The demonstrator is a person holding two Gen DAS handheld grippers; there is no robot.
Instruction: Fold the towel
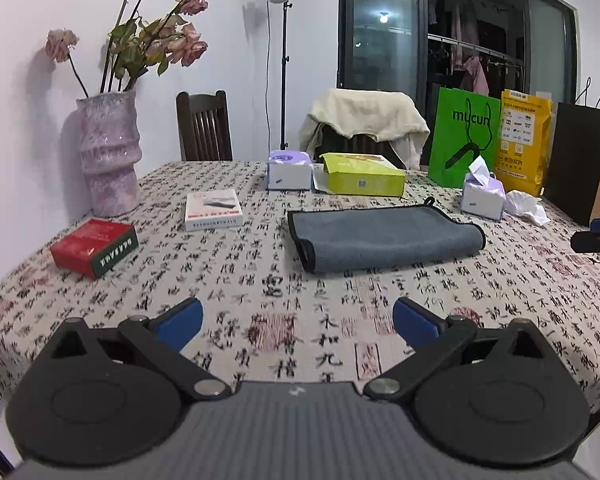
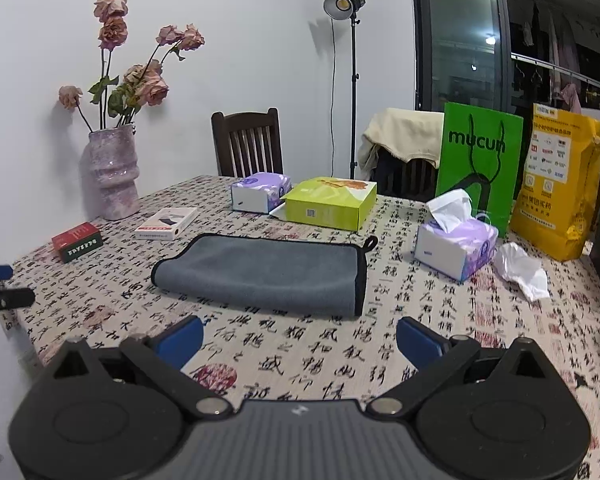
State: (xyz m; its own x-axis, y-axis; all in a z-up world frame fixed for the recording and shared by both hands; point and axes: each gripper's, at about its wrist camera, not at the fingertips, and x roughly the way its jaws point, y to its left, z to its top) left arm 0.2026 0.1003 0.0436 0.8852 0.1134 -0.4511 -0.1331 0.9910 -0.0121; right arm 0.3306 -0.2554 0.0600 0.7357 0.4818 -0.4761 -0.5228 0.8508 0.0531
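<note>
A grey towel (image 1: 384, 238) with black edging lies folded over on the calligraphy-print tablecloth (image 1: 260, 300), its rolled fold toward the near side. It also shows in the right wrist view (image 2: 264, 272), with a hanging loop at its far right corner. My left gripper (image 1: 298, 322) is open and empty, hovering over the table well short of the towel. My right gripper (image 2: 300, 340) is open and empty, just short of the towel's near edge. The tip of the right gripper shows at the right edge of the left wrist view (image 1: 596, 236).
A vase of dried roses (image 1: 108, 156), a red box (image 1: 94, 248) and a white box (image 1: 214, 210) stand at the left. Two tissue packs (image 2: 456, 246), a green box (image 2: 332, 202), a crumpled tissue (image 2: 522, 270) and paper bags (image 2: 480, 160) stand behind the towel.
</note>
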